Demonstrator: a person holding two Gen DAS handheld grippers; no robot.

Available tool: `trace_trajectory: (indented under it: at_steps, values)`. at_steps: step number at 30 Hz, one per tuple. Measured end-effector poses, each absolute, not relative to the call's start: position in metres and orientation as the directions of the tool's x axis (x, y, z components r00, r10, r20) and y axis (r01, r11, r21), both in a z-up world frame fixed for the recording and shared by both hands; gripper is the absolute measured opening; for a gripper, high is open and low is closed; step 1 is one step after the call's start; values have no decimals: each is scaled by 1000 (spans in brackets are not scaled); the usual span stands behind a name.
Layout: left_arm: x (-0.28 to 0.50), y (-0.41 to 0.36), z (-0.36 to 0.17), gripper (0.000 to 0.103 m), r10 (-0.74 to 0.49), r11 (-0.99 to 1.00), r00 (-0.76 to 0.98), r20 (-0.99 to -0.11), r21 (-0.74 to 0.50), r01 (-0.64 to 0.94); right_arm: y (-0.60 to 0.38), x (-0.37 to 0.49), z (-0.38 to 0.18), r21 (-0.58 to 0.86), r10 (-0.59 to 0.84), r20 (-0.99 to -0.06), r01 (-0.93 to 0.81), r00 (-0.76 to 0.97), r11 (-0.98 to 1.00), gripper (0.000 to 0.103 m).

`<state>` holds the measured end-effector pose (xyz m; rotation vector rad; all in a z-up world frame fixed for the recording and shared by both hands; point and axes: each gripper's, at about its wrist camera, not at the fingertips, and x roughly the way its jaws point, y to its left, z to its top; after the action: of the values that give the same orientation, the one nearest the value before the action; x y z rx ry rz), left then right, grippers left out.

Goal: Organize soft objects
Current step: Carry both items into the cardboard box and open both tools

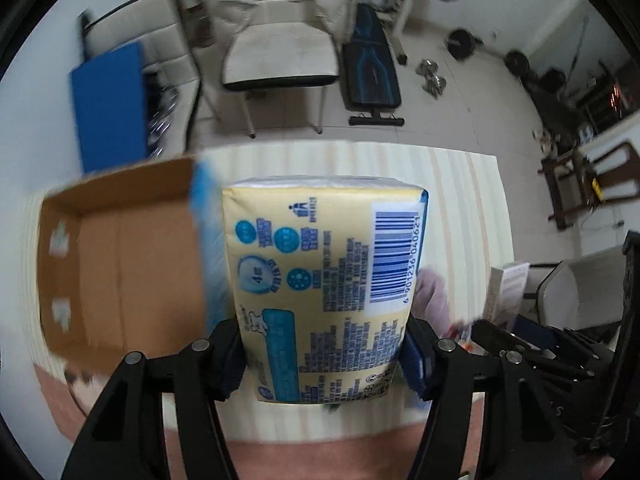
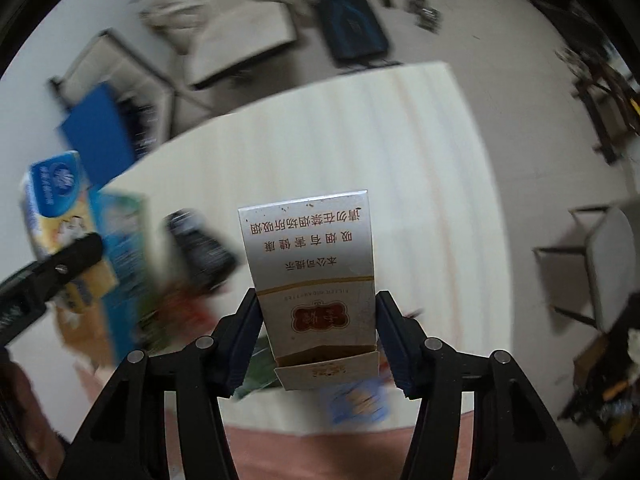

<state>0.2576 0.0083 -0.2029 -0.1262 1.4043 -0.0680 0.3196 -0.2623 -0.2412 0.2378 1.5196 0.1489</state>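
The left gripper (image 1: 324, 354) is clamped on a yellow tissue pack (image 1: 320, 280); both blue pads press its 2 sides, and the pack hangs above the table (image 1: 460, 208). The side with the barcode faces the camera. Just to the left of the pack an open cardboard box (image 1: 120, 264) lies on the table, blurred, with a blue outer side and a brown inside. Behind the table stand a pale chair (image 1: 280, 56) and a dark exercise bench (image 1: 370, 64) on the tiled floor.

The right gripper (image 2: 318, 340) is clamped on a silver cigarette box (image 2: 312, 268), which is upside down, its lid flap open near the camera. It also hangs above the table. In the right wrist view the tissue pack and the black finger of the left gripper show at the left edge. Under the cigarette box some small things lie on the table, but they are too blurred to tell what they are.
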Motion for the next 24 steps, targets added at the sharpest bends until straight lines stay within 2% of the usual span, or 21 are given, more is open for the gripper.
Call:
trace_trajectory:
  at_steps: [5, 10, 16, 24]
  values:
    - [205, 93, -197, 60, -117, 983, 170, -979, -139, -119, -177, 282, -199, 347, 350, -936, -67, 40, 935, 59]
    - [212, 183, -204, 60, -113, 969, 168, -979, -146, -201, -68, 265, -192, 367, 376, -927, -165, 21, 915, 59]
    - [266, 245, -222, 60, -146, 964, 123, -982, -169, -206, 41, 307, -226, 325, 333, -943, -181, 13, 928, 59]
    - [339, 275, -304, 61, -288, 941, -59, -956, -271, -203, 112, 364, -299, 276, 271, -961, -152, -52, 949, 59]
